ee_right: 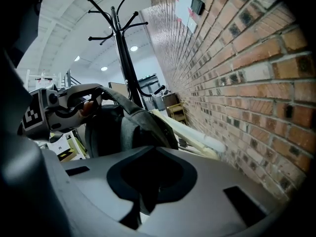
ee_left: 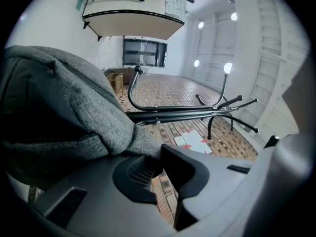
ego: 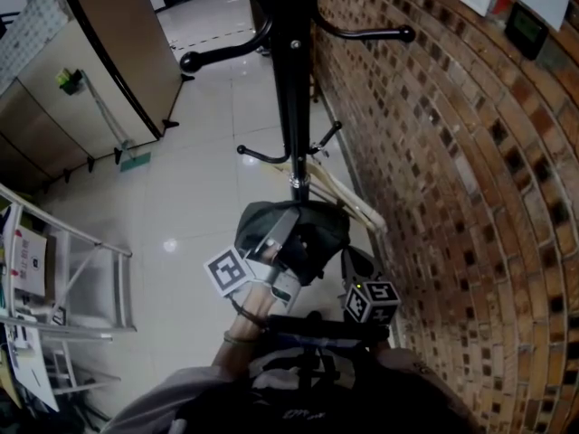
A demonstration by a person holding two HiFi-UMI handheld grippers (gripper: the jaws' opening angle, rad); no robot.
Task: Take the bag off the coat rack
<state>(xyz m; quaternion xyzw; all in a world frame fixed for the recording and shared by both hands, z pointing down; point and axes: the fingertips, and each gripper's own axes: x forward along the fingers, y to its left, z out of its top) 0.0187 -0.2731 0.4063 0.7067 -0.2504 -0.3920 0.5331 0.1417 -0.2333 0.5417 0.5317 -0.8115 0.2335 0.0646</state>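
Note:
A dark grey fabric bag hangs low against the black coat rack pole, which stands beside the brick wall. My left gripper reaches into the bag's top. In the left gripper view its jaws pinch a fold of the grey cloth, with the rack lying sideways behind. My right gripper hangs just right of the bag, apart from it. In the right gripper view its jaws are together with nothing between them; ahead are the bag, the left gripper on its strap and the rack.
A brick wall runs along the right. Pale boards lean against its foot, behind the rack. A metal frame with papers stands at the left, and a large tilted wooden panel at the upper left. The floor is glossy tile.

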